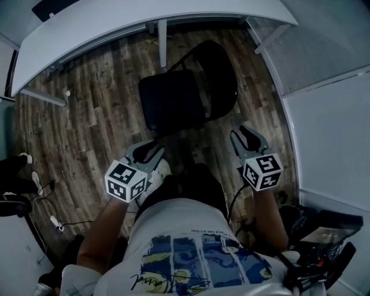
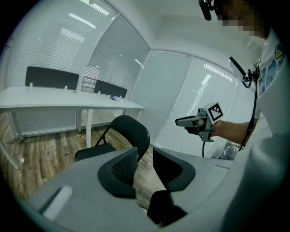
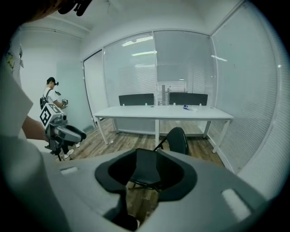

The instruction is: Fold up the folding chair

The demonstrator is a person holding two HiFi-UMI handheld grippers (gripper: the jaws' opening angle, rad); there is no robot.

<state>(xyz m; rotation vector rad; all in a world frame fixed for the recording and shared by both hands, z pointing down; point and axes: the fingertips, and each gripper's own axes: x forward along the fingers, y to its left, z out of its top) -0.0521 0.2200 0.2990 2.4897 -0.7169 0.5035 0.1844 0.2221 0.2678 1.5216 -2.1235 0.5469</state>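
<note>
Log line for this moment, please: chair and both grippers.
chair: unfolded, untouched | left gripper: open, empty, short of chair | right gripper: open, empty, short of chair | fold: not started

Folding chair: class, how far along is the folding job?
Done: nothing; the folding chair stands open on the floor. In hand: left gripper and right gripper, both open and empty, hover short of it. Remaining: grip it and fold it up.

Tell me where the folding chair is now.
Head view, centre: the folding chair stands open on the wood floor, just short of the white table.
</note>
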